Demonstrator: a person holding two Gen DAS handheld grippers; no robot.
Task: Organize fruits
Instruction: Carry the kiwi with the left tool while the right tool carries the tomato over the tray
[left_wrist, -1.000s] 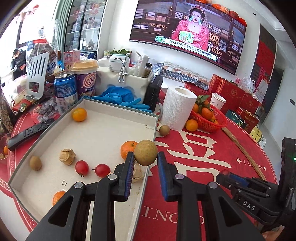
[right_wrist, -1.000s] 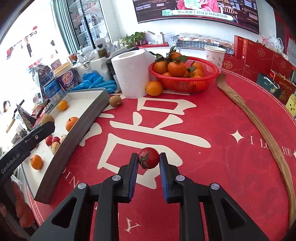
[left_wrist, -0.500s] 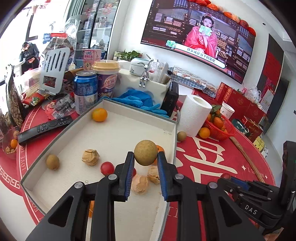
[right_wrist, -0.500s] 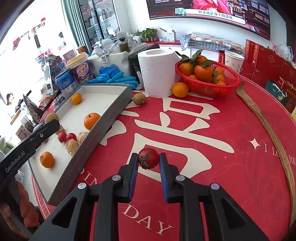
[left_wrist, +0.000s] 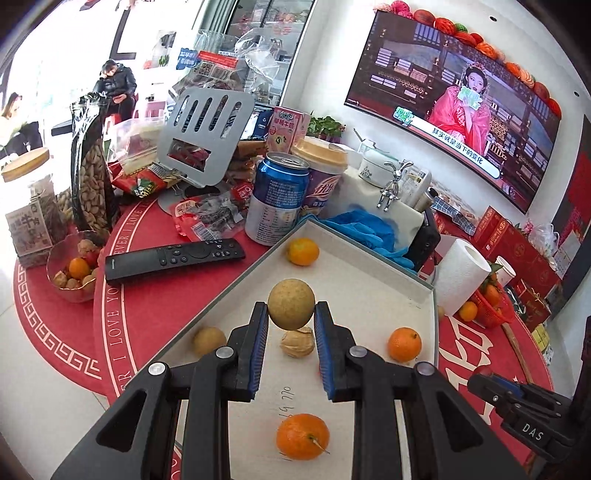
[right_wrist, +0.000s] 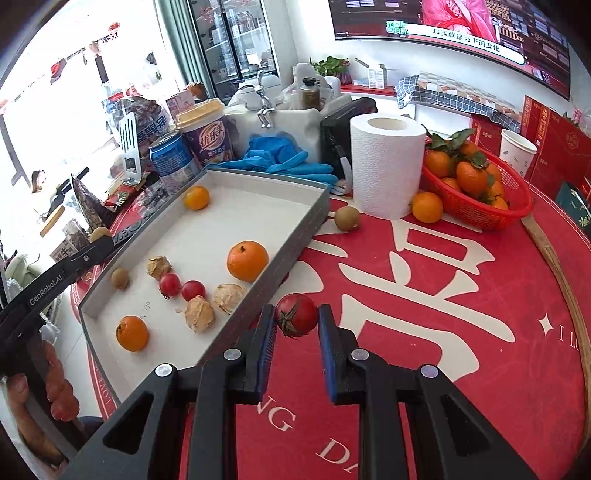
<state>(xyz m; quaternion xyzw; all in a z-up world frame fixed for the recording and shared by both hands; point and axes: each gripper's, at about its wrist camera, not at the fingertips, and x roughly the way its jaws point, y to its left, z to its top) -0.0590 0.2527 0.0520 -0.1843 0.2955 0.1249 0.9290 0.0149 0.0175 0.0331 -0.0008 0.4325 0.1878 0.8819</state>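
My left gripper (left_wrist: 291, 320) is shut on a round brown longan (left_wrist: 291, 308) and holds it above the grey tray (left_wrist: 373, 260). In the tray lie tangerines (left_wrist: 404, 343), a second longan (left_wrist: 209, 340), a husked fruit (left_wrist: 297, 343) and, in the right wrist view, two cherry tomatoes (right_wrist: 181, 287). My right gripper (right_wrist: 296, 326) is shut on a red cherry tomato (right_wrist: 296, 319), above the red tablecloth just right of the tray's rim (right_wrist: 284, 260). A loose longan (right_wrist: 347, 218) lies by the tray's far corner.
A paper roll (right_wrist: 386, 166), a red basket of tangerines (right_wrist: 476, 184) and a loose tangerine (right_wrist: 426, 206) stand behind. A remote (left_wrist: 173, 258), blue can (left_wrist: 277, 199), cup, blue gloves (right_wrist: 284, 160) and snack bags crowd the tray's far and left sides.
My left gripper has carried the longan leftward, further over the tray. My right gripper has moved with the tomato toward the tray's near edge.
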